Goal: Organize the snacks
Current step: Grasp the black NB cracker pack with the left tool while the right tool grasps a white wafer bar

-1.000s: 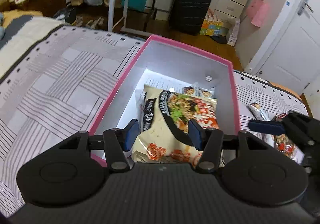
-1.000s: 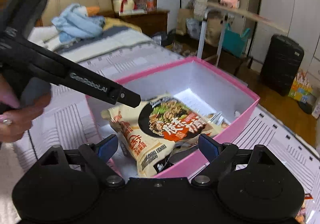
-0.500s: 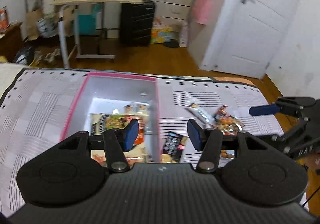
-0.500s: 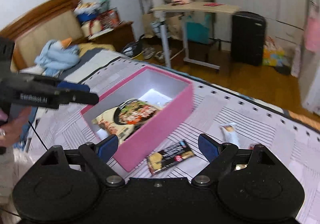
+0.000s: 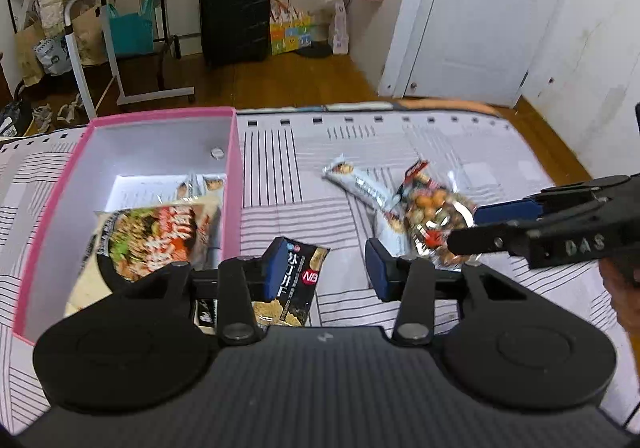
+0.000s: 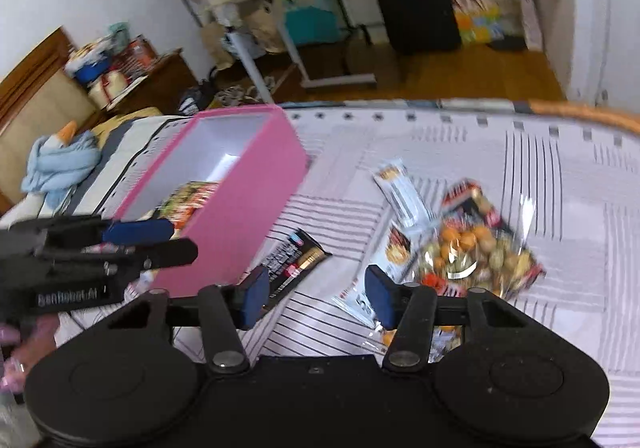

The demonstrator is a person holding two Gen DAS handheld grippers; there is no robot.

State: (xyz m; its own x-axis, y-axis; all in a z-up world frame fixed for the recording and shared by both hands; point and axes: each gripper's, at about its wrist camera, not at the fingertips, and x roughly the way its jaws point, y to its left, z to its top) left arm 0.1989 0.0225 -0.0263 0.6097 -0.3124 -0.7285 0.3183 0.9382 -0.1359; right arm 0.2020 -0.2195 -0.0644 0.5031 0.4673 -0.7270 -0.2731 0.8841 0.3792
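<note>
Both the left gripper and the right gripper hang released above the black packet lying on the bed beside the pink box, so they could collide reaching for it.

Pink box, striped bedspread

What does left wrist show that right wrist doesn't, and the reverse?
Left wrist only: the white door, the small packets at the far end of the pink box's floor, and the right tongs reaching in over the clear snack bag.

Right wrist only: the wooden headboard, the blue cloth, the box's outer pink wall, and the left tongs.

Both: pink box, noodle packet inside it, black packet, white bar, clear snack bag, black suitcase.
</note>
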